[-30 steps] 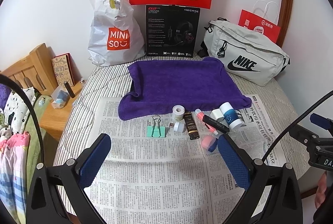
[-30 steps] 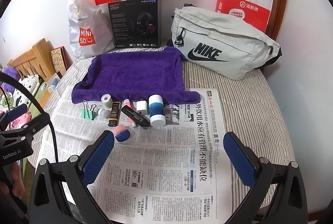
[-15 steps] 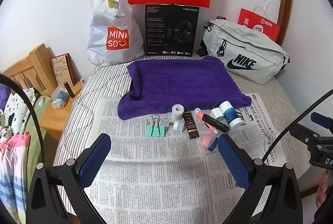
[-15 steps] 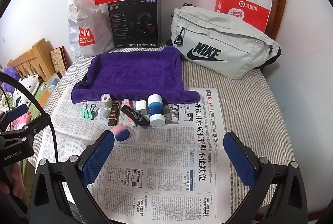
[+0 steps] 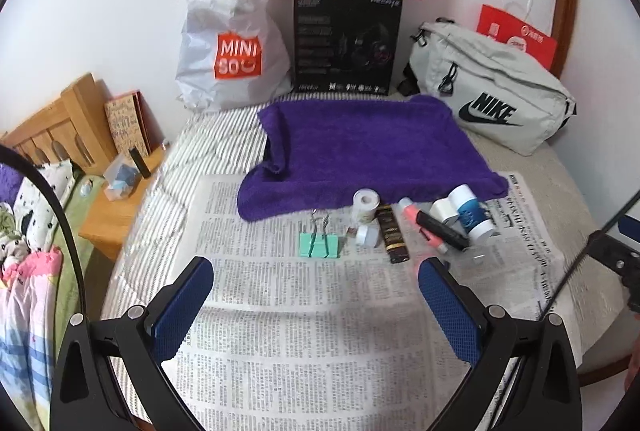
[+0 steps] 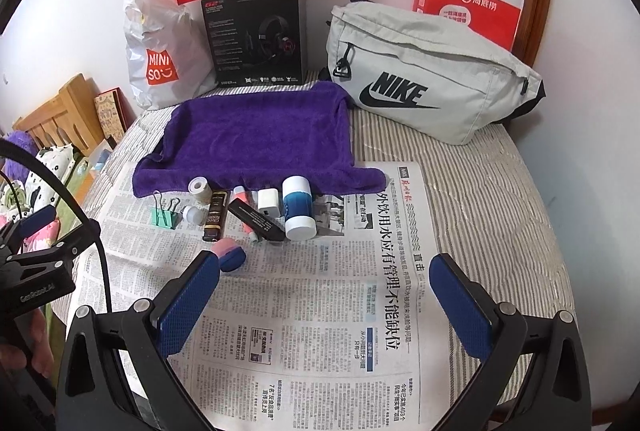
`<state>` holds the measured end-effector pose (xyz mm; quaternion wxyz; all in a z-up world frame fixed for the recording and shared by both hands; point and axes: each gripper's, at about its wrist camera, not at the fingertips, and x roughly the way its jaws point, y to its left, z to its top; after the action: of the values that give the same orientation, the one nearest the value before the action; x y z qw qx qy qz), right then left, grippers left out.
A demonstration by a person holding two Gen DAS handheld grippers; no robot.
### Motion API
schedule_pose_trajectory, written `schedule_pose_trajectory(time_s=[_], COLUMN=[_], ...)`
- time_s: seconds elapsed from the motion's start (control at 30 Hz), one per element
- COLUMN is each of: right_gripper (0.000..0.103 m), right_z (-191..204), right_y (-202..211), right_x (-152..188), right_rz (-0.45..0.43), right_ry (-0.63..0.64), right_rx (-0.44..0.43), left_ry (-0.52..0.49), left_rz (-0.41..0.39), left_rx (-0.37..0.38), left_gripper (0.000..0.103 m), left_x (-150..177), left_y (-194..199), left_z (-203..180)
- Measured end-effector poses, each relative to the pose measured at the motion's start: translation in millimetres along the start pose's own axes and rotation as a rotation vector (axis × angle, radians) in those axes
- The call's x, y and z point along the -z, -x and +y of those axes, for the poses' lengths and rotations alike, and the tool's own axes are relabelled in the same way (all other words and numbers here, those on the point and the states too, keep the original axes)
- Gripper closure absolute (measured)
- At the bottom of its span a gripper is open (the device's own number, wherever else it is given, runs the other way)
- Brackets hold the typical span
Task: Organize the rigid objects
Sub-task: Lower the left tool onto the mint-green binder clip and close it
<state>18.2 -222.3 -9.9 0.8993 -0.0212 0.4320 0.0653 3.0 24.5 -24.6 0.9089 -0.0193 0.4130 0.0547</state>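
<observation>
While both sets of jaws are standing wide apart and gripping nothing, the left gripper (image 5: 316, 295) and right gripper (image 6: 326, 291) are hovering over the newspaper (image 6: 360, 311) on the bed, short of the small rigid items. These are lying in a row along the purple towel (image 6: 260, 135): a green binder clip (image 5: 320, 245), a dark tube (image 5: 394, 235), a blue-and-white bottle (image 6: 297, 207). Judged from this, the approach step is proceeding; the next move is calling for one gripper straddling a single item.

Bare newspaper (image 6: 320, 311) gives near passage; small items crowd the purple towel (image 6: 256, 135) edge.
</observation>
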Motion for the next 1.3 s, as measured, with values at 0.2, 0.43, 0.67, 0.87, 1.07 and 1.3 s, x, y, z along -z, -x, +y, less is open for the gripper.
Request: schedule_pose_trajectory(time_s=[0.2, 0.43, 0.67, 0.87, 1.07, 1.3], right_gripper=[0.000, 0.000, 0.000, 0.000, 0.000, 0.000], right_z=[-1, -6, -12, -18, -15, -10], right_y=[-15, -41, -62, -79, -96, -113], right_x=[3, 2, 0, 0, 0, -2], right_rz=[0.021, 0.063, 0.098, 0.132, 0.161, 0.185], right_ry=[0.001, -0.017, -0.014, -0.024, -0.012, -0.002], right_rx=[-0.009, -0.019, -0.004, 0.004, 0.013, 0.003], left_ry=[0.016, 0.027, 0.001, 0.017, -0.008, -0.035], left_rz=[0.061, 0.102, 0.123, 0.129, 0.124, 0.094], left_rx=[-0.016, 0.004, -0.007, 0.009, 0.048, 0.060], left_gripper=[0.000, 0.000, 0.004, 0.015, 0.024, 0.039], left_x=[8, 11, 5, 3, 7, 6], left_y=[-41, -86, -125, -144, -150, -151], left_z=[11, 13, 10, 14, 14, 11])
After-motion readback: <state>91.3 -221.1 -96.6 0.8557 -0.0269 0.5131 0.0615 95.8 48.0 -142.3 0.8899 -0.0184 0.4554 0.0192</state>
